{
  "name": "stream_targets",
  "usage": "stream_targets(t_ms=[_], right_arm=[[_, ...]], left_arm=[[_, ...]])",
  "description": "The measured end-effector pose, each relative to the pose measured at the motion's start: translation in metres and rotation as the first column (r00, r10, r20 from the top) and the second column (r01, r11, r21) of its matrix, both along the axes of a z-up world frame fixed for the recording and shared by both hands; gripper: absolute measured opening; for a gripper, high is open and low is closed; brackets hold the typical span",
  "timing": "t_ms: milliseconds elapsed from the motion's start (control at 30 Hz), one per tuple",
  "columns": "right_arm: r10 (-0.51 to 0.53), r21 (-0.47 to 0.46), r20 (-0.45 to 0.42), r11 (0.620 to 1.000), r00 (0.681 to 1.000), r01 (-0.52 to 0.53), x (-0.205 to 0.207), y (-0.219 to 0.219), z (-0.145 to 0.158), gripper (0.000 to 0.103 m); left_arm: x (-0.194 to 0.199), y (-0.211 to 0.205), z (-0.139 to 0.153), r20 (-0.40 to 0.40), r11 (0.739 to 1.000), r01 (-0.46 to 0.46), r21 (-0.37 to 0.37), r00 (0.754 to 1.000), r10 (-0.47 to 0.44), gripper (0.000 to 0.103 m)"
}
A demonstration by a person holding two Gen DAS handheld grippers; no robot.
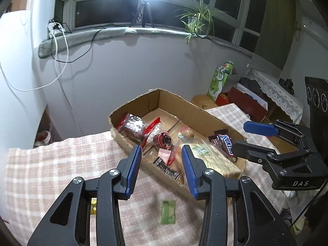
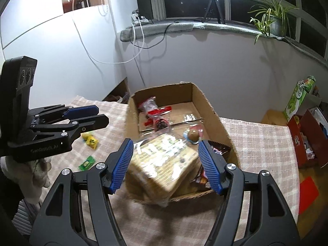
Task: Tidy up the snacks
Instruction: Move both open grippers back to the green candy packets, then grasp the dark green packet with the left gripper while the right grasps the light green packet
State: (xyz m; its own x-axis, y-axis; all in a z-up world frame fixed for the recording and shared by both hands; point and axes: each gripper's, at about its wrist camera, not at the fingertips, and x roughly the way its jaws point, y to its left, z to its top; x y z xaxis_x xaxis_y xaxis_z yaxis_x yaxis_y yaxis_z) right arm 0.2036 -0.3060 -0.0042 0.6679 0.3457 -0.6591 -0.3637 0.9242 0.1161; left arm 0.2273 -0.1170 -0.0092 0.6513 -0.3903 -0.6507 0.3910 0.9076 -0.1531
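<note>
The left gripper (image 1: 162,170) hangs above the checked tablecloth (image 1: 51,164) with its blue pads apart and nothing between them. Just below it on the cloth lies a small green packet (image 1: 168,212), and at its lower left a yellow wrapped sweet (image 1: 93,207) peeks out from behind the finger. Straight ahead of its fingertips sits the open cardboard box (image 1: 184,104), whose near wall crosses between the two pads.

The right gripper (image 2: 166,166) also has its pads spread, and they frame a large clear-wrapped pack of wafers (image 2: 164,164). The pack lies tilted over the near corner of the box; its image is blurred, and neither pad appears to press on it, a gap showing on each side. Beyond the pack, further from the fingertips, a small round chocolate egg (image 2: 193,135) rests on the box floor, with red-edged bags of dark snacks (image 2: 155,112) toward the far left corner. To the right pad's outer side lies a brown Snickers multipack (image 1: 224,143), against the box's right wall.

Off to the right gripper's left, on the cloth, are the same yellow sweet and green packet, lying well apart from the box. Behind the table a windowsill carries a potted spider plant (image 2: 272,18) and a tripod (image 2: 213,6) under a bright lamp.
</note>
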Motion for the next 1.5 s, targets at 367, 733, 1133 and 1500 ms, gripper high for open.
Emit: stream_targets(t_ms=[367,733,1133,1500], right_arm=[[0.077,0.057,-0.002,0.995,0.997,-0.077,-0.046,0.027,0.002,0.068],[0.095,0.118,-0.114,0.99,0.989,-0.081,-0.063,0.055,-0.044,0.068],[0.026,0.066,-0.217,0.998,0.976,-0.012,-0.04,0.086,-0.088,0.049],[-0.046,0.03,-0.258,0.998,0.965,0.055,-0.019,0.097,-0.111,0.049]], left_arm=[[-0.032,0.055,0.005,0.006,0.996,-0.077,-0.039,0.997,0.077,0.039],[-0.061,0.107,-0.024,-0.065,0.984,-0.16,-0.079,0.986,0.156,0.039],[-0.073,0.105,-0.069,-0.153,0.992,-0.089,-0.086,0.985,0.075,0.039],[-0.068,0.098,-0.089,-0.201,0.996,-0.038,-0.078,0.979,0.022,0.039]])
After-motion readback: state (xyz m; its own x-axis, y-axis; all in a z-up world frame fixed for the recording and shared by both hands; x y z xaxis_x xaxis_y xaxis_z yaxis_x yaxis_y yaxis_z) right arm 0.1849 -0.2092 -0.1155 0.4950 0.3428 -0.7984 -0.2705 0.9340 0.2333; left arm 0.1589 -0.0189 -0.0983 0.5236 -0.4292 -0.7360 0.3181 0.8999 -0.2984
